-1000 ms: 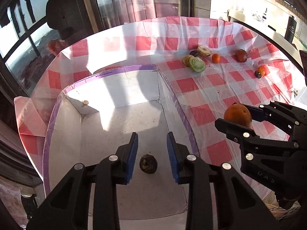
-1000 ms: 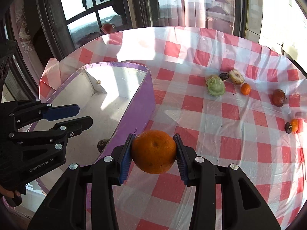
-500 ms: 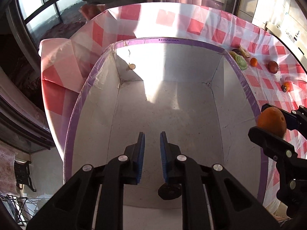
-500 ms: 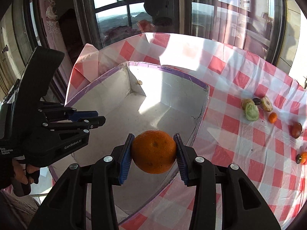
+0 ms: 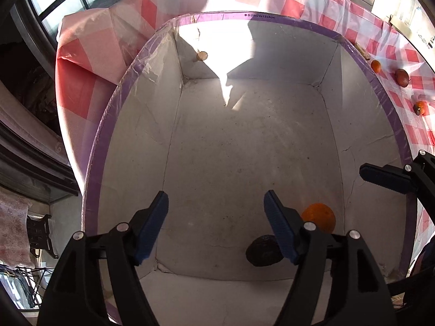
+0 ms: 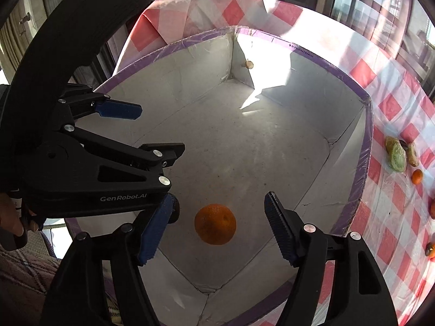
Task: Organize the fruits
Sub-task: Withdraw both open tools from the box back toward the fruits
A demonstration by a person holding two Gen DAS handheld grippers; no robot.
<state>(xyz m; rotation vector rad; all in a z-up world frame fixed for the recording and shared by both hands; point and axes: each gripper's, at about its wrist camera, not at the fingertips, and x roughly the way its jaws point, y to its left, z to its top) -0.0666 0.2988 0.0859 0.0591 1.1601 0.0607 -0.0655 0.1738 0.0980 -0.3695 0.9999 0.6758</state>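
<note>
Printed on the purple rim of the box (image 5: 272,17), at its far side, the left wrist view shows small writing that reads about "D:29x24x12x4cm". The box has white inner walls and a grey-white floor, and it stands on a red-and-white checked tablecloth (image 5: 391,35). In it, near the close wall, lies an orange (image 5: 320,216), and just beside it a dark, wrinkled fruit (image 5: 261,250); both are partly hidden behind one finger. A small tan bit (image 5: 202,55) sits on the far wall near the left corner. The left gripper (image 5: 216,228) hangs over the box with its blue pads spread wide and nothing between them. On the cloth beyond the right rim lie a small orange fruit (image 5: 376,66), a brown fruit (image 5: 401,77) and another orange one with a dark piece against it (image 5: 420,107).

Over in the right wrist view, the left gripper's (image 6: 148,130) side bears the white words "GenRobot.AI". The right gripper (image 6: 217,229) is spread wide over the near corner of the box (image 6: 361,179), holding nothing; the orange (image 6: 215,224) shows between its fingers, below them in the box. The dark fruit (image 6: 175,212) peeks out behind the left finger. On the cloth (image 6: 391,106) to the right lie a green cut fruit (image 6: 396,154), a pale cut piece (image 6: 412,155) and a small orange one (image 6: 417,177).
</note>
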